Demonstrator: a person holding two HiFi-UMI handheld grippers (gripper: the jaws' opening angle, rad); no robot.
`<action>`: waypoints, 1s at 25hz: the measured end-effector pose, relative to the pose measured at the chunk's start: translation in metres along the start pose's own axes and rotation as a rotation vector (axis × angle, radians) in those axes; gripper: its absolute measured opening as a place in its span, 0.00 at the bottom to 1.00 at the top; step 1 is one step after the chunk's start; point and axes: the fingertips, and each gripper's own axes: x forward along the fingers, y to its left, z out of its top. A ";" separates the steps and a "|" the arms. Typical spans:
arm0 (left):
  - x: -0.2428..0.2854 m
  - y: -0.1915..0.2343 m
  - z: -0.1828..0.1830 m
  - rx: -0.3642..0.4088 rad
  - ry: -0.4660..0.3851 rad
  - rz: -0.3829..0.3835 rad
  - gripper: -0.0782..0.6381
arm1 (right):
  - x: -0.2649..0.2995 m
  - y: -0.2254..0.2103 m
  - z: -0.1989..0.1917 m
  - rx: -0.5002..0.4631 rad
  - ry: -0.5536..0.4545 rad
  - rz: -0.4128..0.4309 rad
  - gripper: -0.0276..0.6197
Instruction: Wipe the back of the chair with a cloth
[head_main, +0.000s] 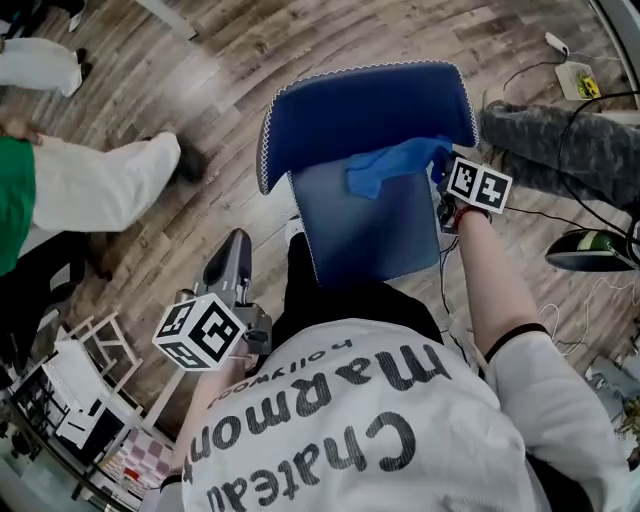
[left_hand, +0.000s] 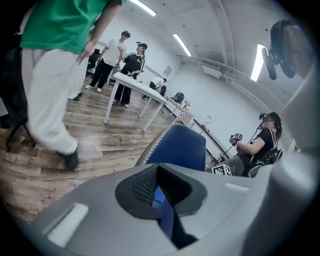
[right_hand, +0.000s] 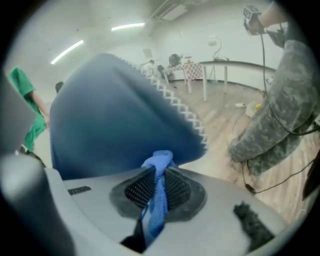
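Pinching cloth (right_hand: 158, 165) mid-fold, R gripper (right_hand: 159, 189) jaws hold it against chair back (right_hand: 110, 115) just ahead (soft, limp, light: grip it bunched). L gripper (left_hand: 159, 194) jaws pressed together, empty.

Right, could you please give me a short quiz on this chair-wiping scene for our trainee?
1. True or false: the left tongs hold the cloth.
2. Which colour is the chair? A red, B blue, C white.
3. Fill in: the right tongs are shut on the ____.
Key: 1 false, the left tongs are empty; 2 B; 3 cloth.
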 end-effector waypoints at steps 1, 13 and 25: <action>0.001 -0.003 0.000 0.009 0.006 -0.009 0.12 | -0.005 -0.007 0.002 0.003 -0.010 -0.013 0.11; 0.005 -0.015 -0.011 0.023 0.014 -0.034 0.12 | -0.003 0.031 -0.030 -0.133 0.051 0.089 0.11; -0.016 0.060 -0.019 -0.105 0.004 0.079 0.12 | 0.049 0.260 -0.120 -0.672 0.310 0.538 0.11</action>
